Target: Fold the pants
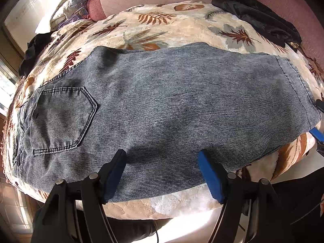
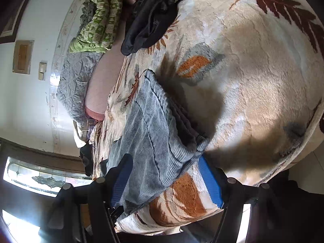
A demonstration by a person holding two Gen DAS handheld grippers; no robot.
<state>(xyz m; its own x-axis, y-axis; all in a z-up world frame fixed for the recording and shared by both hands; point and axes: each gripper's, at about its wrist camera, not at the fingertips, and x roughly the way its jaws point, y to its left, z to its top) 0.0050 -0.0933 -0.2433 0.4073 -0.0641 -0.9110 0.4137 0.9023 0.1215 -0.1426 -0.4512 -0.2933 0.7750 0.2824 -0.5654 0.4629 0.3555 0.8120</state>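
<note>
The pants (image 1: 162,105) are gray-blue jeans. They lie flat on a leafy blanket (image 1: 154,26) on a bed, close to the blanket's near edge. They look folded once already, leg on leg, with a back pocket (image 1: 62,119) on top at one end and the leg hems at the other end.

The left gripper (image 1: 162,174) hangs over the near long side of the pants. Its blue fingers (image 1: 210,176) are wide apart and hold nothing.

The right gripper (image 2: 164,178) is at the hem end. Its fingers are apart too. The hem corner sits in the gap between them, but the pads do not squeeze it yet.

The next step is likely to fold the hem end over to the pocket end. To do it well, slide one pad under all the layers at the hem, then close. Grab the near hem corner, keep the layers together, lift only a little, and carry the end straight across so the edges line up.

A black cloth (image 1: 257,16) lies at the far edge of the blanket, well apart from the pants.
</note>
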